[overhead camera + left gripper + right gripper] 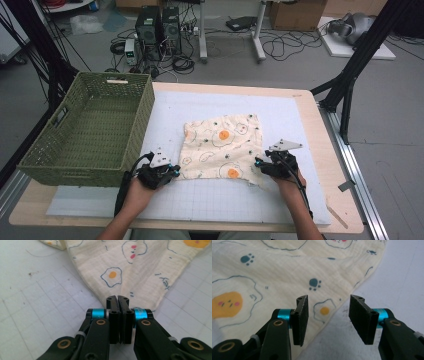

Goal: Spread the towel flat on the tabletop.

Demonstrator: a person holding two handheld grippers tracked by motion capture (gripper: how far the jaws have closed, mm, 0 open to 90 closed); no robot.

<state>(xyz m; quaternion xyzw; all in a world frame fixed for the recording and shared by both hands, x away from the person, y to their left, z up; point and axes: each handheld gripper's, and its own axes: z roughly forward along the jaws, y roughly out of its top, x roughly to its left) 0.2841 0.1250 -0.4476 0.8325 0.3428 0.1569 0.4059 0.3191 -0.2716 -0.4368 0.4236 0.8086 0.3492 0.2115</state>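
- Overhead first: cream cloth (222, 146) printed with fried eggs and paw marks, spread near the middle of a white gridded mat (280, 197) on a wooden table (327, 145).
- Same view: left gripper (175, 172) at the cloth's near left corner, right gripper (257, 163) at its near right edge — both held low over the mat, a forearm behind each coming in from the bottom.
- Also there: green woven basket (85, 132) on the table's left side, well apart from the cloth; computer towers (159, 27) and loose cables on the floor beyond.
- Next, left gripper view: jaws of the left gripper (117, 299) pressed flat together, pads face to face, tips right at a pointed corner of the cloth (130, 270); cannot tell whether any fabric is pinched between them. Mat (37, 305) to the left, faintly marked.
- Lastly, right gripper view: right gripper (329, 306) with jaws standing apart, a clear gap between the pads — nothing clamped. Cloth (274, 277) lying flat under and beyond the left jaw, its edge running diagonally through the gap; bare mat (404, 277) under the right jaw.
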